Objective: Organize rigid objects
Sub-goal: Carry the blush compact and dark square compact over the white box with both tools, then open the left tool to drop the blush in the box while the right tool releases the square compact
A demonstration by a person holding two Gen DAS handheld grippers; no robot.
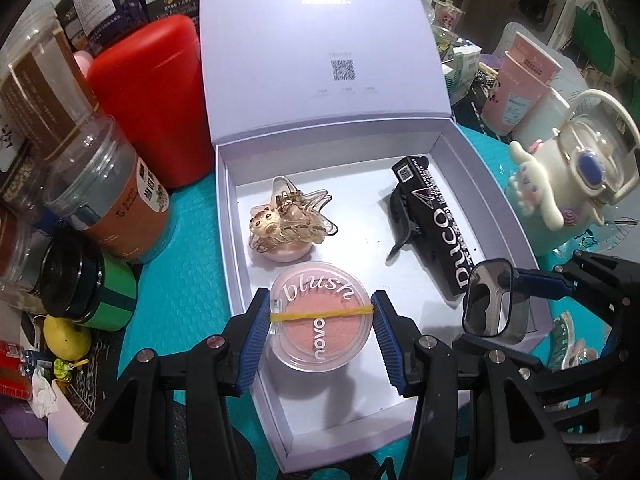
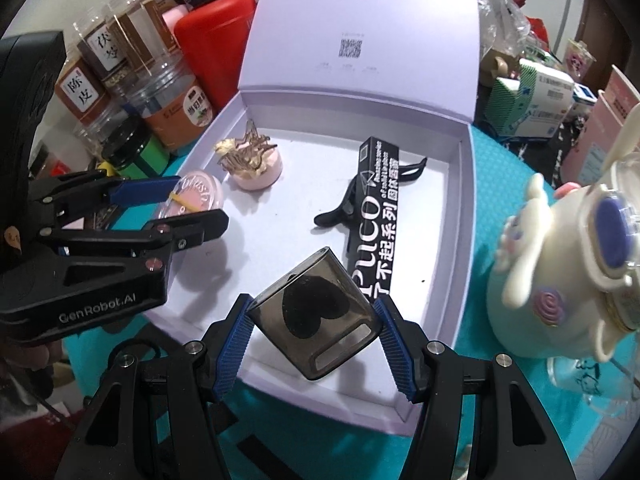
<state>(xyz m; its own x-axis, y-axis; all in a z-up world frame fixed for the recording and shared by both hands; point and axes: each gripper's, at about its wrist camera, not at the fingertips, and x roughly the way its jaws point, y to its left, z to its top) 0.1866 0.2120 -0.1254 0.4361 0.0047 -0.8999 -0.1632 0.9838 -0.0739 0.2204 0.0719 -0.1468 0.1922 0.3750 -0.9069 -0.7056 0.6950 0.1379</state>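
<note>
Both sets of fingers are clamped on something, each over the open lavender box (image 1: pixel 472 168)

Left fingers (image 1: pixel 322 316): blue ribbed pads pinch the round pink blush compact (image 1: pixel 318 320) at its two sides, closed down to its width. Clear lid reads "blush" and "novo", a yellow rubber band (image 1: pixel 320 314) crosses it pad to pad. Compact sits over the near-left part of the box floor; can't tell from either view whether it touches the floor

Right fingers (image 2: pixel 314 320): roughly half open, pads pressing both sides of a smoky translucent square case (image 2: pixel 320 312) with a black heart shape inside. Case is tilted, over the near-right part of the box, just beside the near end of the black DUCO carton (image 2: pixel 372 216)

Inside the box: amber star-shaped hair claw with a small bear charm (image 1: pixel 288 212) resting on a small round pink pot (image 1: pixel 280 254), just behind the compact. DUCO carton lies lengthwise along the right side with a black hair clip (image 1: pixel 400 216) touching its left edge. Lid stands up at the back, QR code printed on it

Outside, on the teal bench (image 1: pixel 180 264): red canister (image 1: pixel 152 96), clear jars with brown contents (image 1: pixel 108 200) and a green jar with black lid (image 1: pixel 88 288) to the left of the box; white cartoon-dog figurine (image 1: pixel 560 184) near its right wall
</note>
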